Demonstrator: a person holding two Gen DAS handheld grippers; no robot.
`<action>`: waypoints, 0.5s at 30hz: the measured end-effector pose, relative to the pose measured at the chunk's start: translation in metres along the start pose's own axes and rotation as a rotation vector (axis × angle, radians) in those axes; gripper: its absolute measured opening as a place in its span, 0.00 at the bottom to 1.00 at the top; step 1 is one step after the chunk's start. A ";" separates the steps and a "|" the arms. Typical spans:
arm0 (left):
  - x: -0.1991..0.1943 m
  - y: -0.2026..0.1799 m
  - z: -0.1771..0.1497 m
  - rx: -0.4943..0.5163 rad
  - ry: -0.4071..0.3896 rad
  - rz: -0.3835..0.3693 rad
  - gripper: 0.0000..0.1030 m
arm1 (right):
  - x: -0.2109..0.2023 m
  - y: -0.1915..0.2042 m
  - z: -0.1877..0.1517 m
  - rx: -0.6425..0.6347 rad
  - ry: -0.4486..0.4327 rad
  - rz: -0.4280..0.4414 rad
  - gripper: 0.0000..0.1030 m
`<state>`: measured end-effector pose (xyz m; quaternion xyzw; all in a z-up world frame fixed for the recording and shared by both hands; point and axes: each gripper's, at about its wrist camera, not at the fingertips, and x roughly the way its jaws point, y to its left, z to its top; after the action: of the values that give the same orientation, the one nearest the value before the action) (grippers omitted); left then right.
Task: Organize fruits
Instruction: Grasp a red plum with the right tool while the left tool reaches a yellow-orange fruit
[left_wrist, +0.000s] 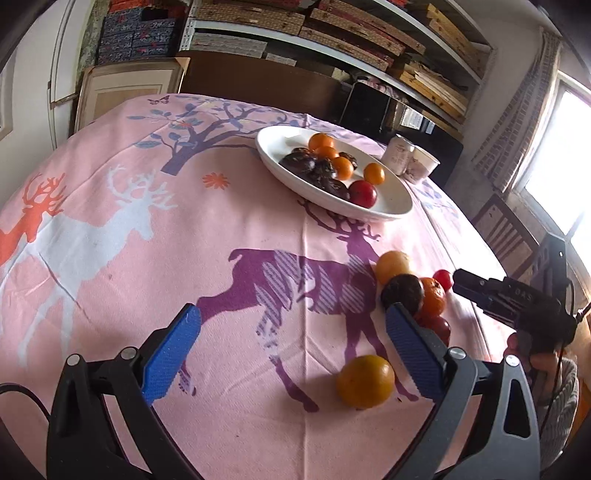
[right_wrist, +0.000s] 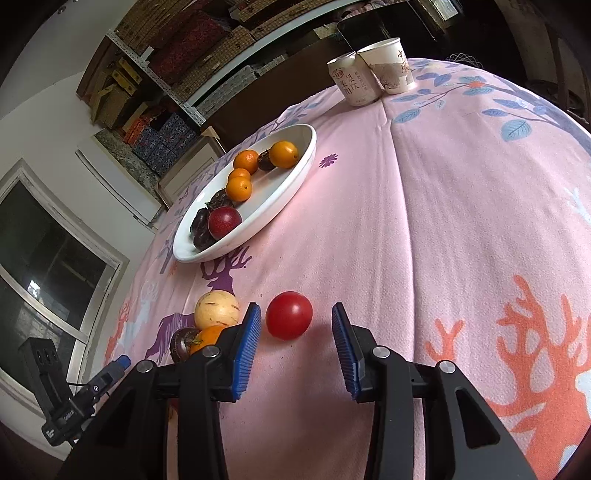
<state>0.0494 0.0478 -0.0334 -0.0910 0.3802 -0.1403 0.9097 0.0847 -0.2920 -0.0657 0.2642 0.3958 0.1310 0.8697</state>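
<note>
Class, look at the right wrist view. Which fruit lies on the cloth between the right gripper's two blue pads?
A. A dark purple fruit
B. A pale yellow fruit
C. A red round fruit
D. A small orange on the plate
C: the red round fruit sits on the pink tablecloth in the gap of the right gripper, with neither pad touching it.

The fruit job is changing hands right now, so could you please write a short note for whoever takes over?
Left gripper: open, empty, near an orange fruit on the tablecloth.
Right gripper: open around a red fruit, pads not touching it.
Done: the white plate already holds several orange, dark and red fruits.
Left: the red fruit, the orange fruit, and the loose cluster beside the right gripper, including a pale yellow fruit and a dark one.
A can and paper cup stand at the far edge.
</note>
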 end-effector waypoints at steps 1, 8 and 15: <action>-0.001 -0.004 -0.001 0.021 -0.003 -0.002 0.95 | 0.002 0.000 0.000 0.006 0.009 0.006 0.39; -0.005 -0.023 -0.005 0.111 -0.012 0.010 0.95 | 0.011 0.012 -0.002 -0.050 0.027 -0.040 0.37; 0.003 -0.034 -0.011 0.168 0.053 0.039 0.95 | 0.015 0.023 -0.005 -0.126 0.045 -0.065 0.28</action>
<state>0.0376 0.0136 -0.0335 -0.0031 0.3927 -0.1565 0.9062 0.0904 -0.2645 -0.0648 0.1928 0.4148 0.1332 0.8792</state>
